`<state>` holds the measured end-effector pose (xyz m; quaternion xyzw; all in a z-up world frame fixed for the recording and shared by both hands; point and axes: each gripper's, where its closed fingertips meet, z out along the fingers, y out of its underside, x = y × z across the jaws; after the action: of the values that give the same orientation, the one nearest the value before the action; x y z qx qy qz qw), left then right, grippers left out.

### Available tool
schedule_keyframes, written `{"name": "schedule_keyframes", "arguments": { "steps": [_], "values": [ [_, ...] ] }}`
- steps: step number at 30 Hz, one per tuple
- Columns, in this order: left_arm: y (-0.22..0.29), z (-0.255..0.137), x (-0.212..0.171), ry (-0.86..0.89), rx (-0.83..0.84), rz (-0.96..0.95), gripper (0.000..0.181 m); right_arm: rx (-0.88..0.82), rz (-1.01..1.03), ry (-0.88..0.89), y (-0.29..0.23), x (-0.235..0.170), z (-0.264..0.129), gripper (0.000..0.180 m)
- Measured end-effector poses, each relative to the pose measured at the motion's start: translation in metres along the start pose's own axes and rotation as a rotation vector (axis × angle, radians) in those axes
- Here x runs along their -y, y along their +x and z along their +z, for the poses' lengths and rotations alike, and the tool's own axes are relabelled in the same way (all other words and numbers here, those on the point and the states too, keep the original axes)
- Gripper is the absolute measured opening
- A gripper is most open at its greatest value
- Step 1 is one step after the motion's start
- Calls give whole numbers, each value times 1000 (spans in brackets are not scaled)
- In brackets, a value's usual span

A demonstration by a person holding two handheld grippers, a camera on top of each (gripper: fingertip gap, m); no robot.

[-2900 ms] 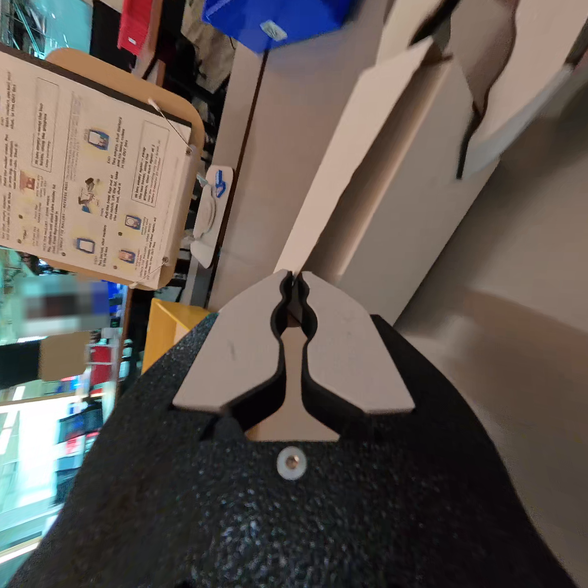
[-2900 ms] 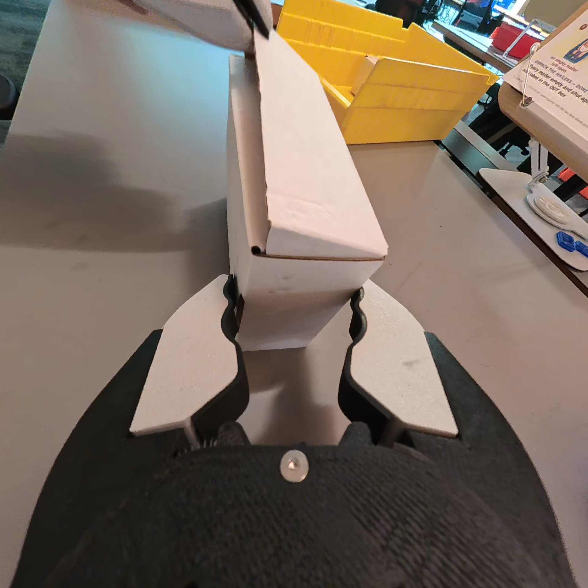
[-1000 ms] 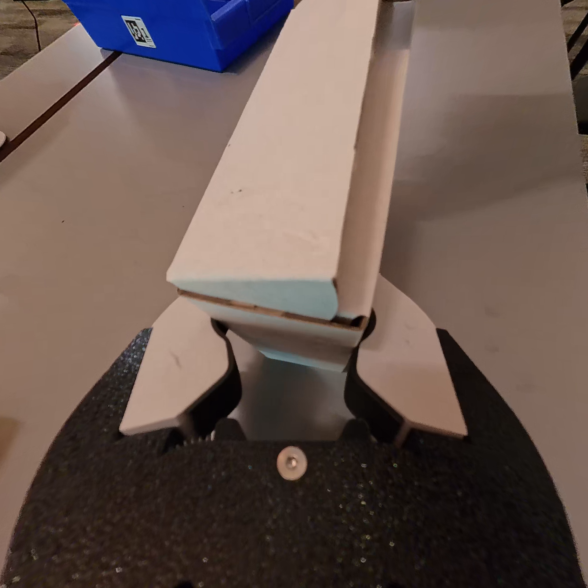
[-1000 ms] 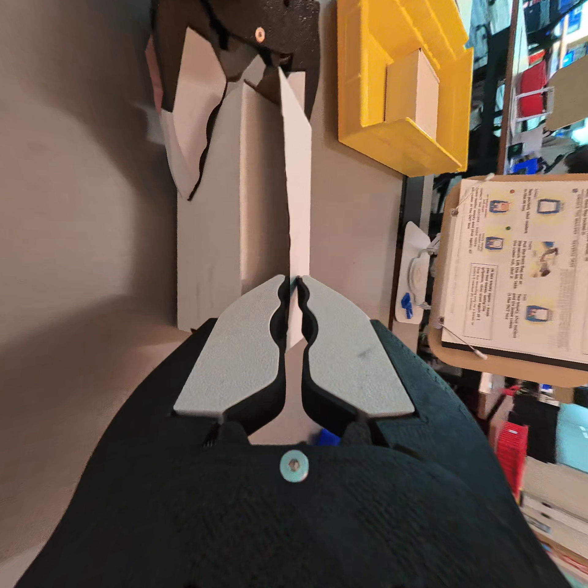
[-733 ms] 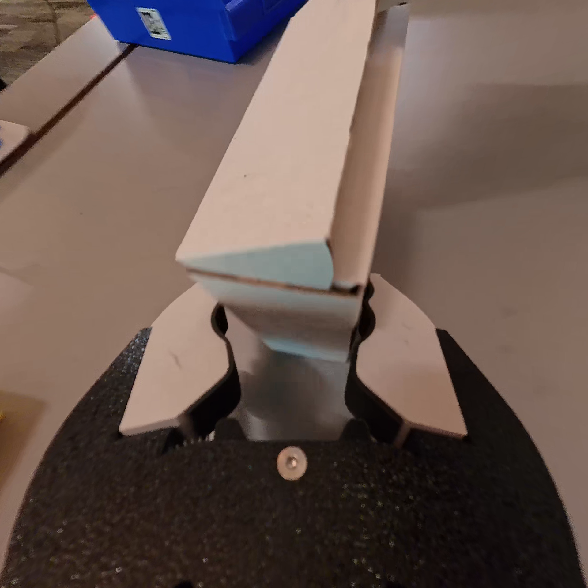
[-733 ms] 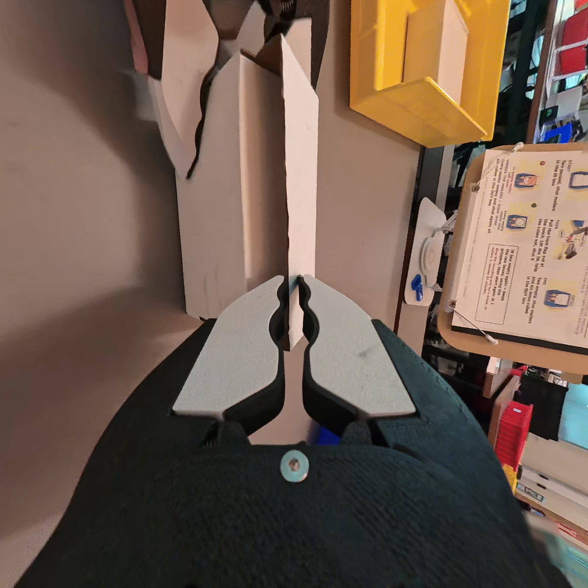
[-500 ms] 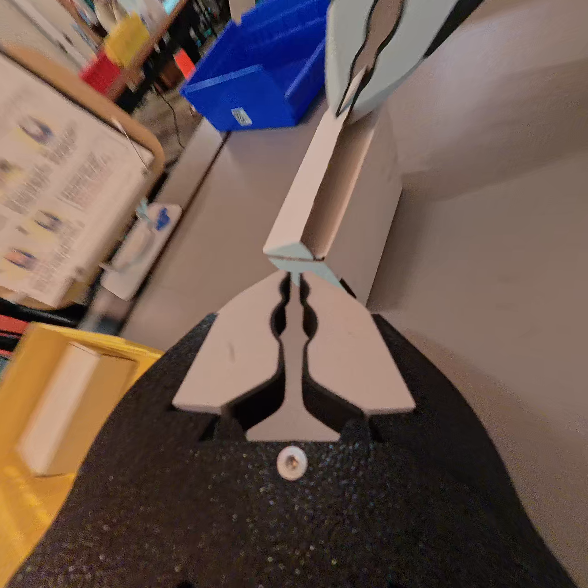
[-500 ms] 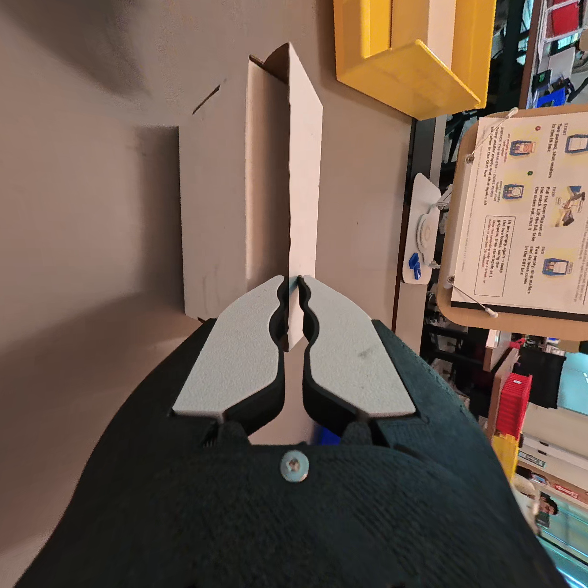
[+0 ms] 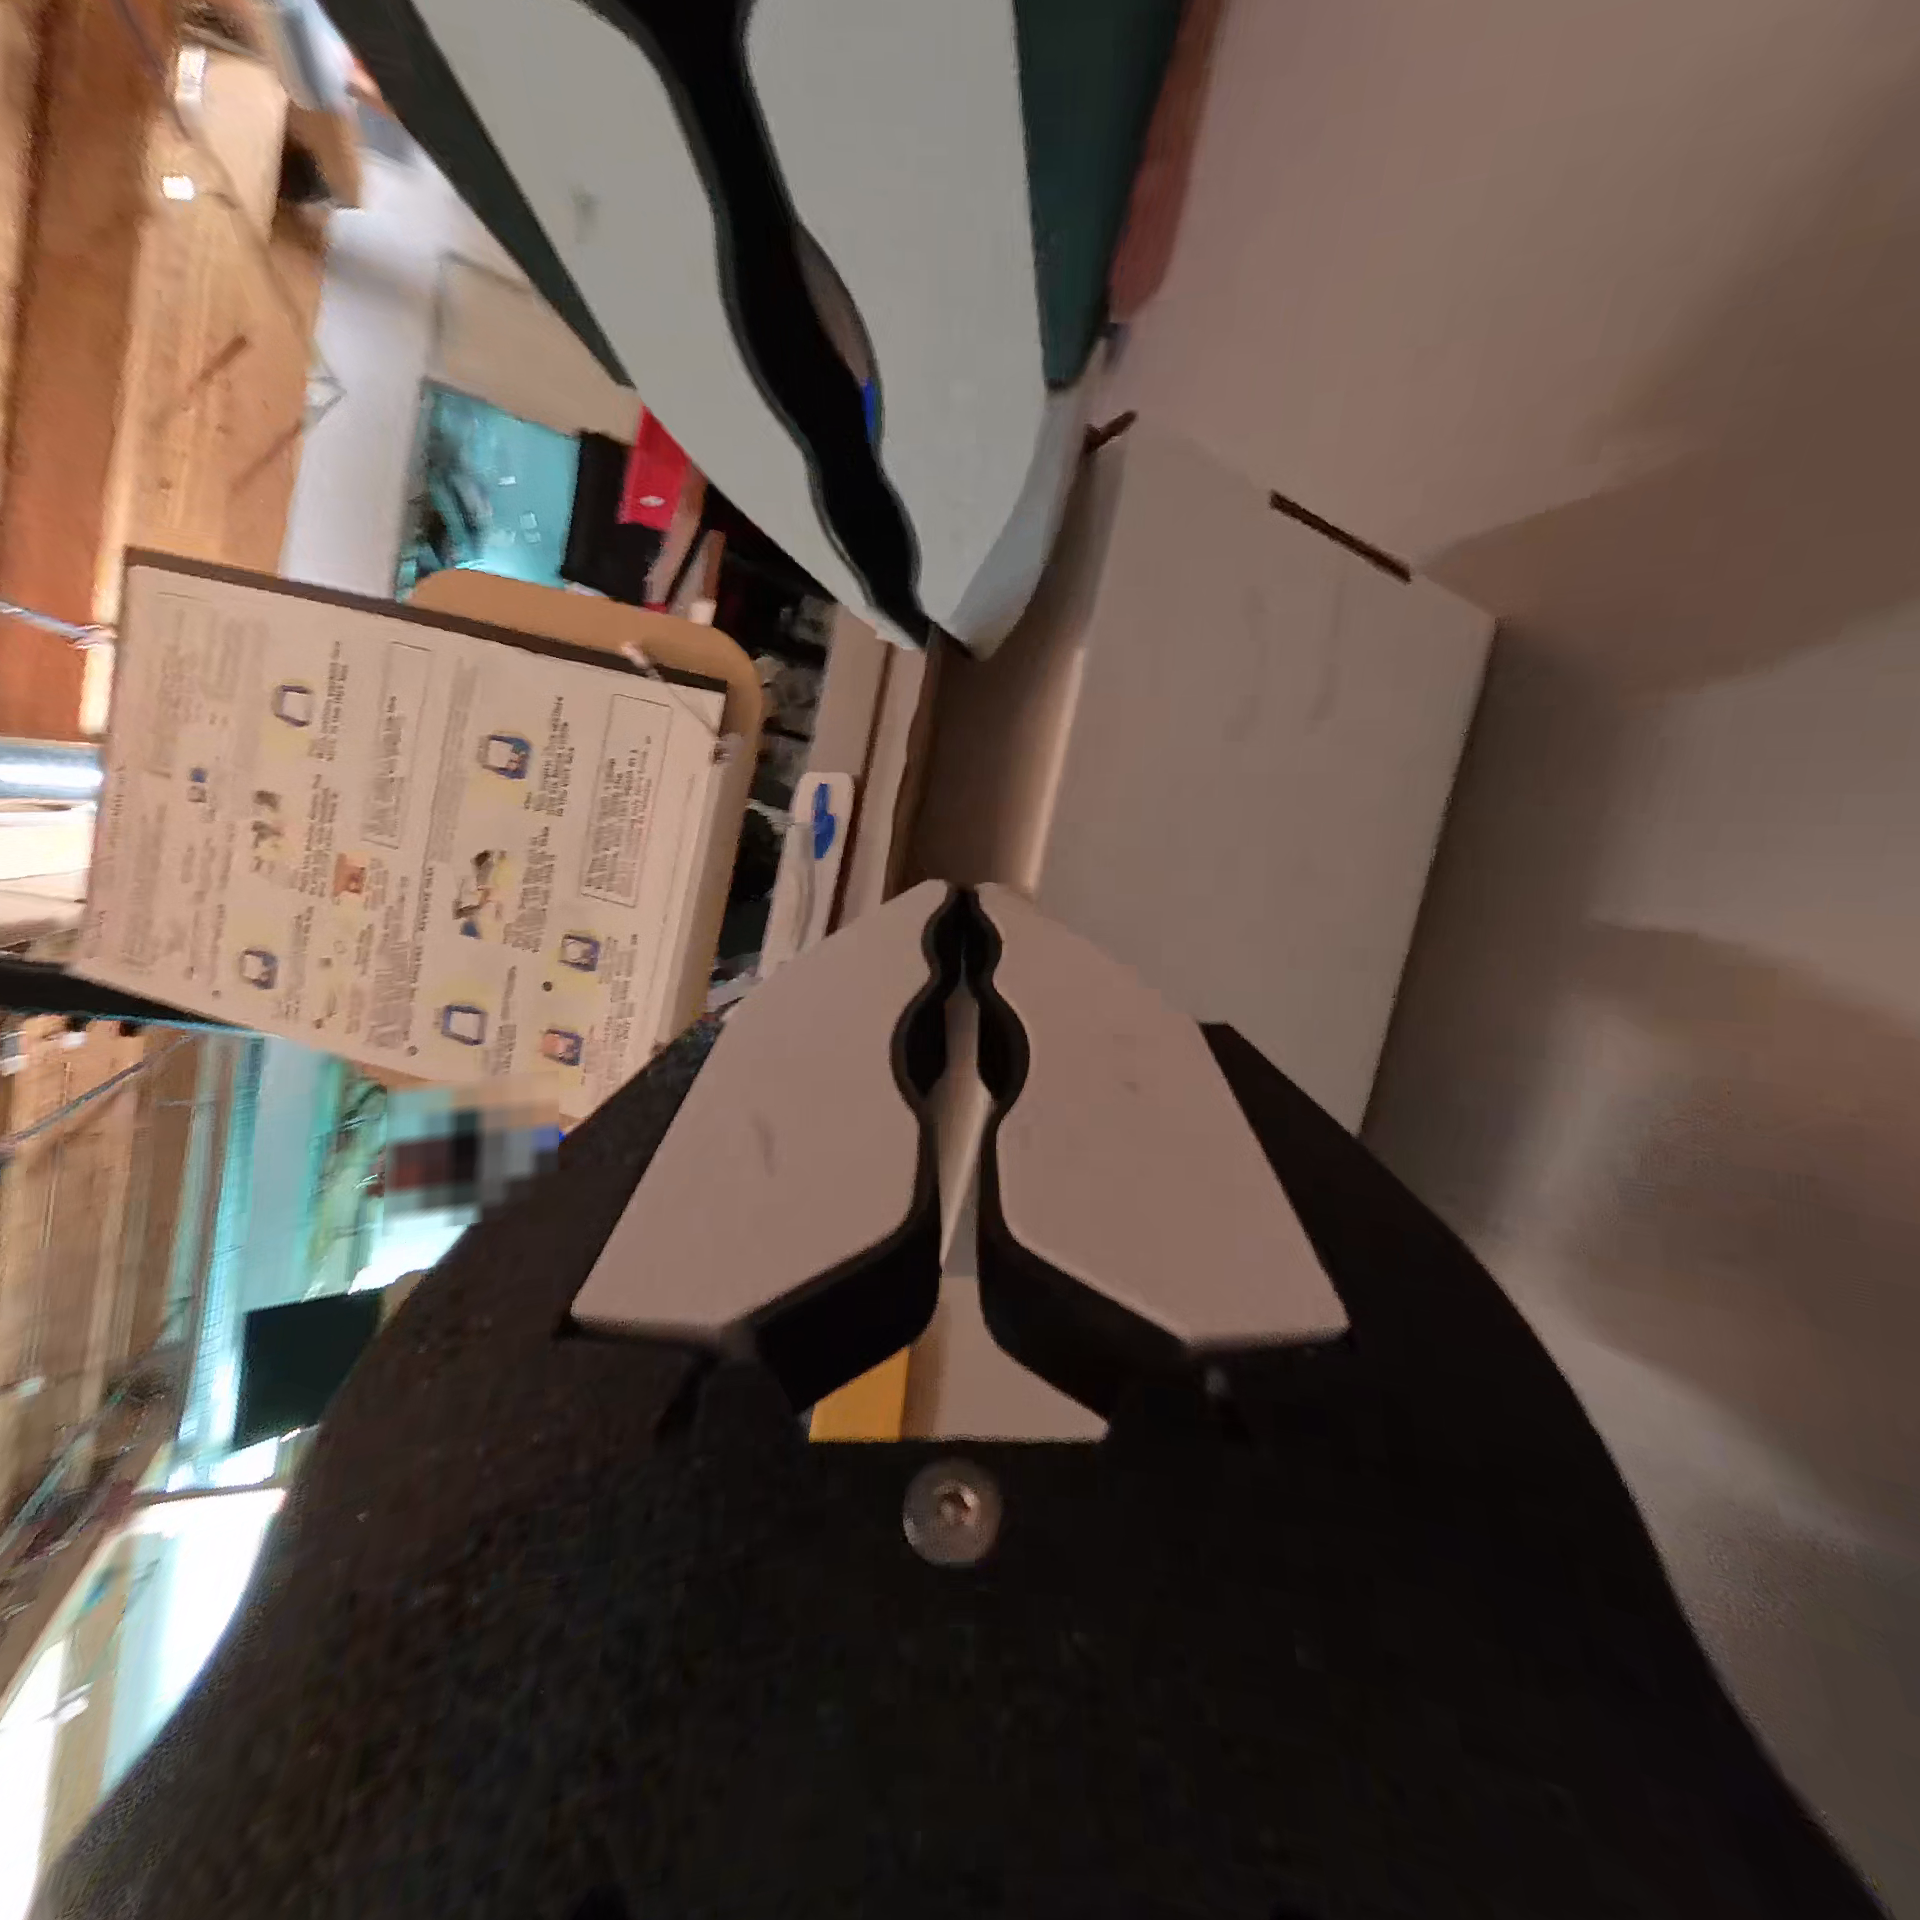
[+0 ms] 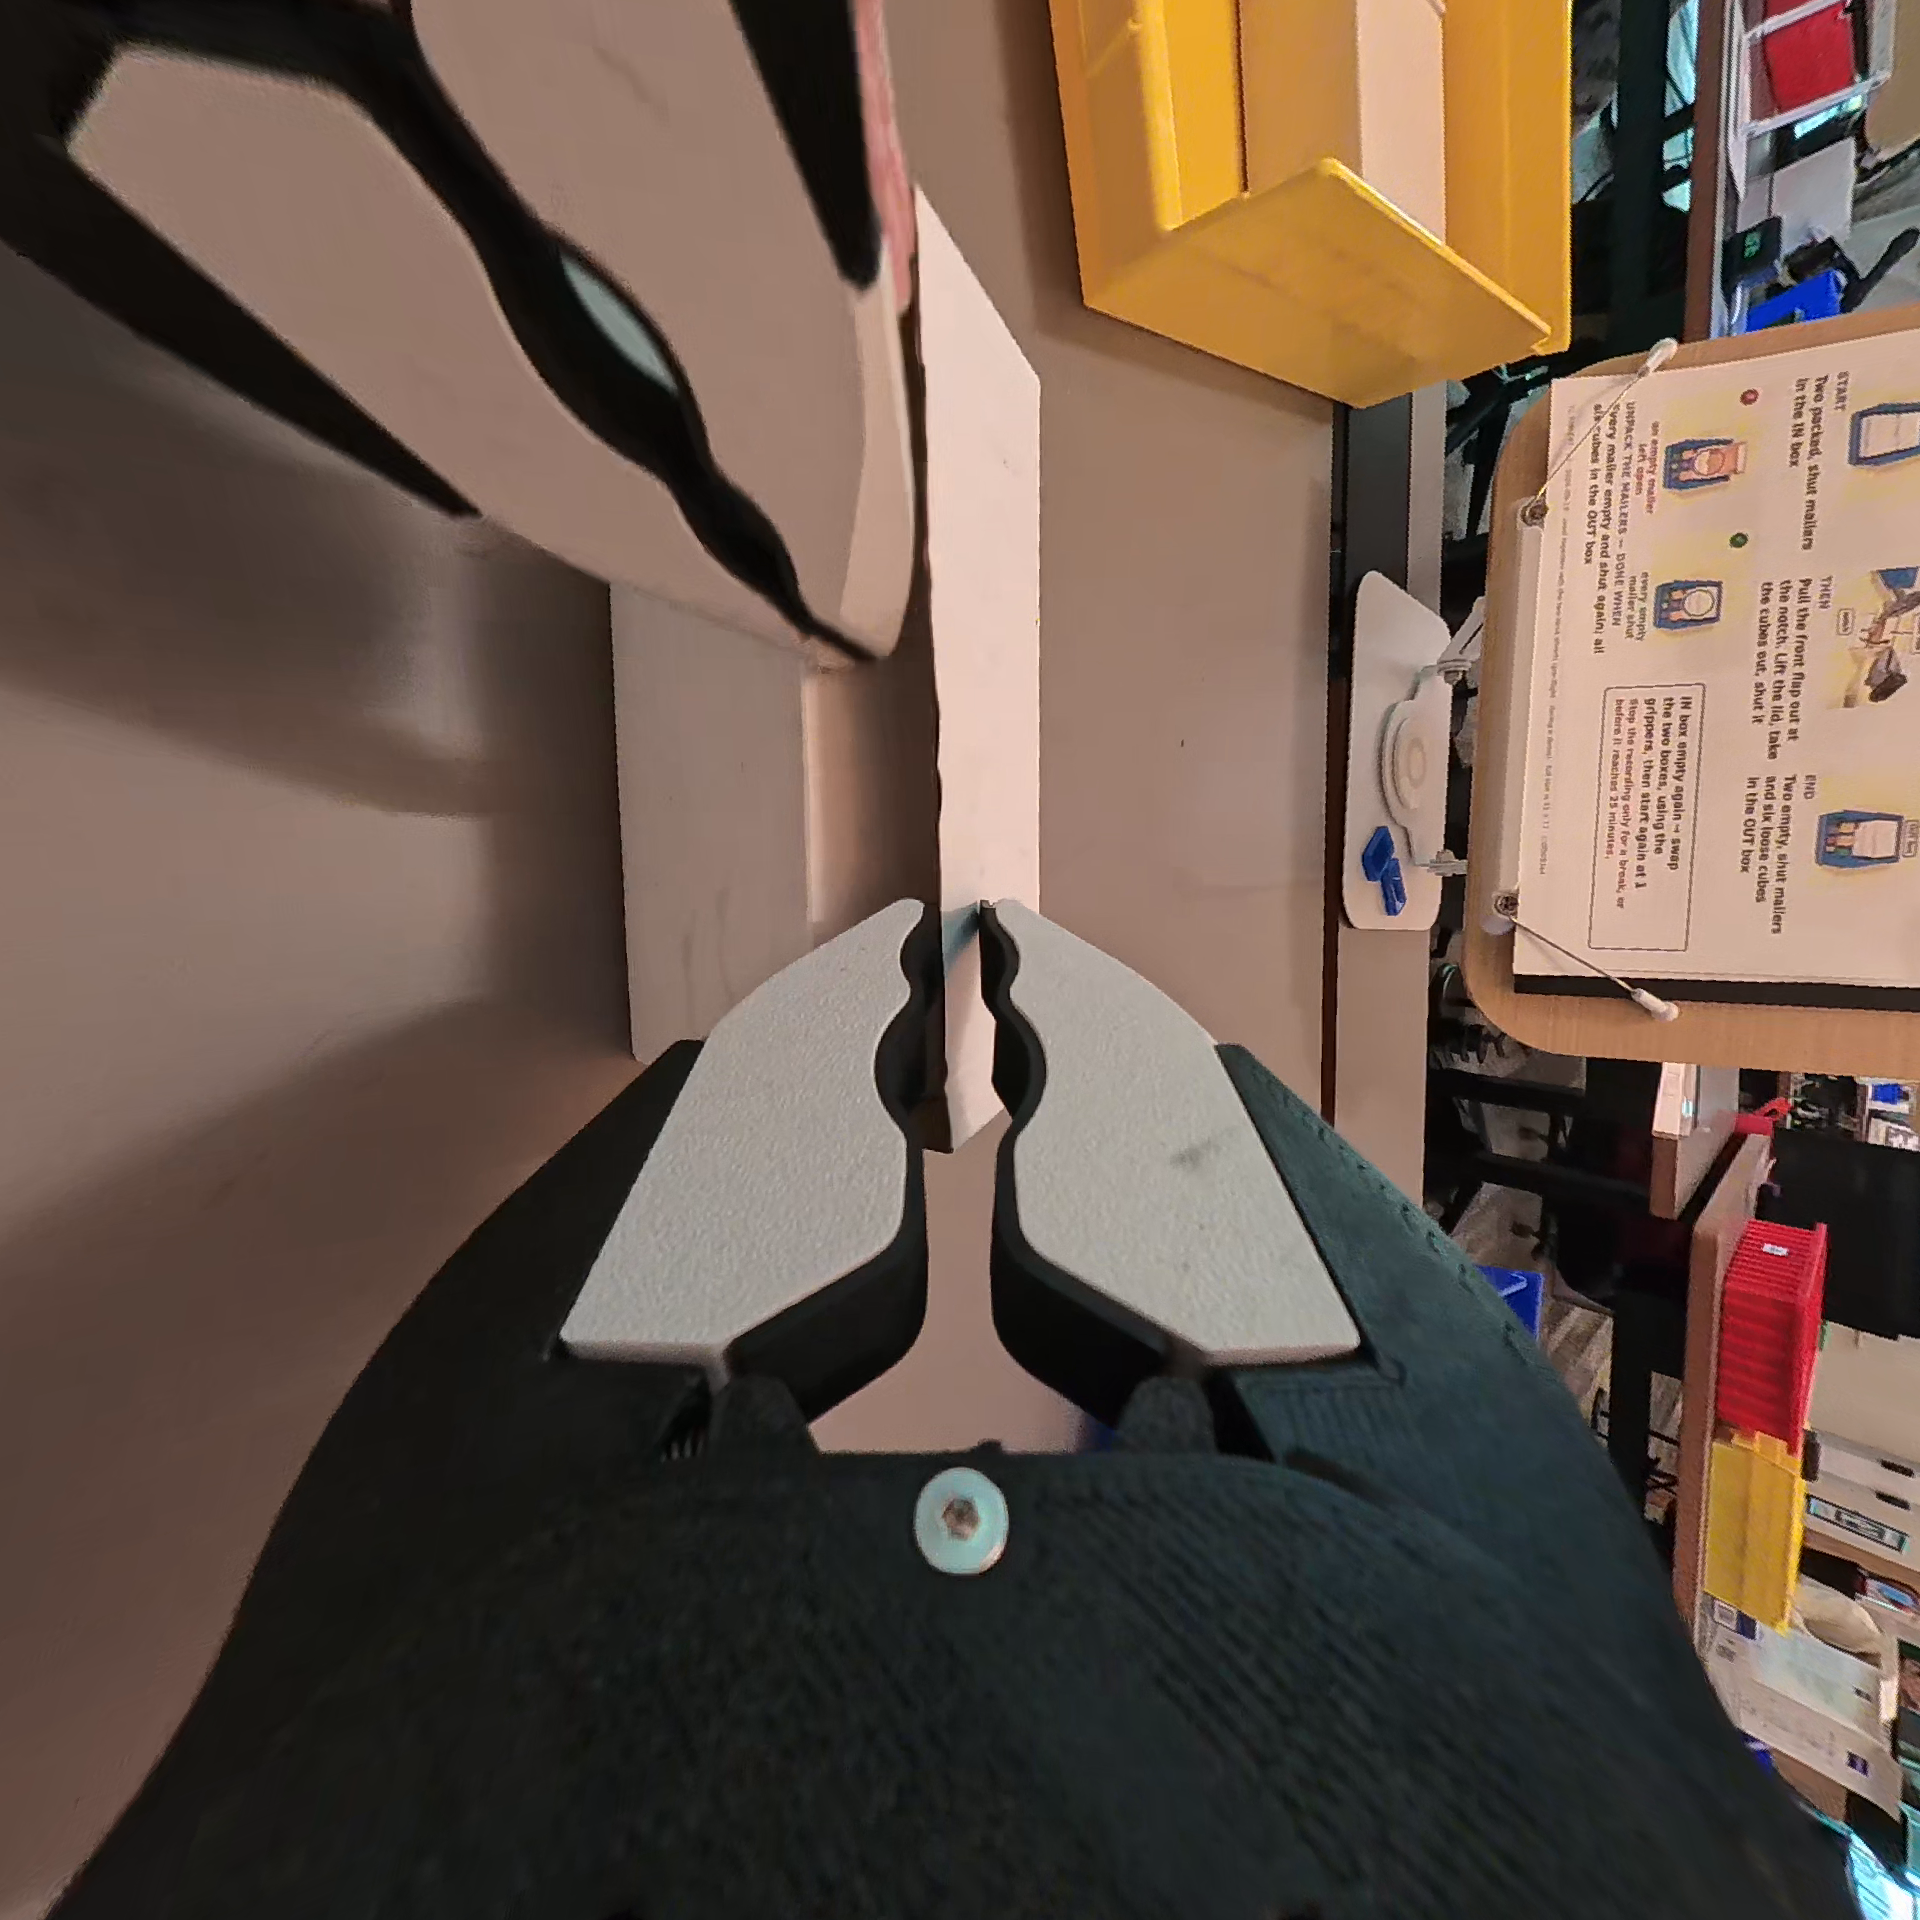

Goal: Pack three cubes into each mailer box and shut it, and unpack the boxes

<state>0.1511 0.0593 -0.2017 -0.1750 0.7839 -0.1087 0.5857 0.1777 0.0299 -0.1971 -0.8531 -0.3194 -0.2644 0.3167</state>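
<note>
A white mailer box [image 10: 707,810] lies on the grey table [image 10: 260,935], with its lid [image 10: 987,623] raised on edge. My right gripper [image 10: 956,914] is shut on the near end of the lid. My left gripper [image 9: 961,909] is shut, and the lid's edge runs into its tips from the other end. The box body [image 9: 1247,779] lies just right of it. The two grippers face each other closely: the right one [image 9: 945,634] fills the top of the left wrist view, and the left one [image 10: 852,644] fills the top left of the right wrist view. No cubes show.
A yellow bin [image 10: 1299,208] holding another white mailer [image 10: 1392,104] stands beyond the box. Past the table edge stand an instruction sheet on a wooden board [image 10: 1714,675] and a white plate with a blue piece [image 10: 1397,748]. The sheet also shows in the left wrist view [image 9: 395,831]. The left gripper's tips are roughly 5 cm from the right gripper's.
A second ago my left gripper was open around the box's end. It let go, shut, turned on its side and came close to the right gripper. The right gripper stayed shut on the lid.
</note>
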Motion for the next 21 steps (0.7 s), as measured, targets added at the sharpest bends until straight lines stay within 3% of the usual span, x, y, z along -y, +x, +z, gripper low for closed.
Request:
{"name": "schedule_keyframes", "arguments": {
  "steps": [9,13,16,18,21],
  "values": [
    [-9,8,-4,-100,161,108,0,-22,-26,13,3,3,1,7],
    [-7,8,-5,-101,118,39,0,-148,-124,38,16,14,3,32],
    [-6,8,-6,-85,94,21,0,-115,-190,-23,12,9,12,23],
    [-4,8,-6,-73,86,31,0,-99,-228,-58,12,6,16,5],
    [-3,8,-5,-61,105,46,0,-114,-336,-115,15,5,16,4]
  ]
}}
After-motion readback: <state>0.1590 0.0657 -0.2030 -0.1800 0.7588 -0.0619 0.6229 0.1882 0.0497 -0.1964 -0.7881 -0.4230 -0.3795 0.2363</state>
